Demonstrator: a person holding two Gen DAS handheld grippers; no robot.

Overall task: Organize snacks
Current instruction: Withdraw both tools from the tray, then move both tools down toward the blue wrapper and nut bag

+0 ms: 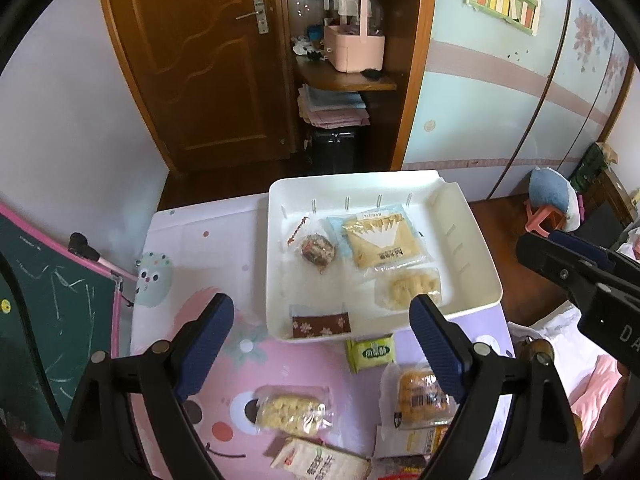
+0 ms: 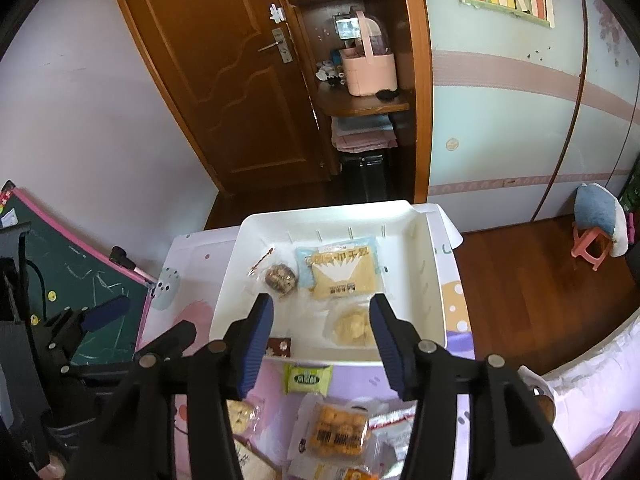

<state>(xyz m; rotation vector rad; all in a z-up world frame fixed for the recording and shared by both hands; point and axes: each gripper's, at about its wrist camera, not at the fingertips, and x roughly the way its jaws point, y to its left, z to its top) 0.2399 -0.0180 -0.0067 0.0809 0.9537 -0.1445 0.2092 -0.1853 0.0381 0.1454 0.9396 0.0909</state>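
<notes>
Blue-padded left gripper (image 1: 322, 344) spread wide, empty, right gripper (image 2: 322, 340) partly apart, empty, above white tray (image 2: 424, 312).

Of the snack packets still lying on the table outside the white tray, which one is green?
The small green packet lying just in front of the white tray, at its near rim. The other packets on the table are clear or pale wrappers showing yellow or orange snacks.

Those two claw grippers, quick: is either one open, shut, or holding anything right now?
Left gripper: open, holding nothing.
Right gripper: open, holding nothing, above the white tray.
</notes>
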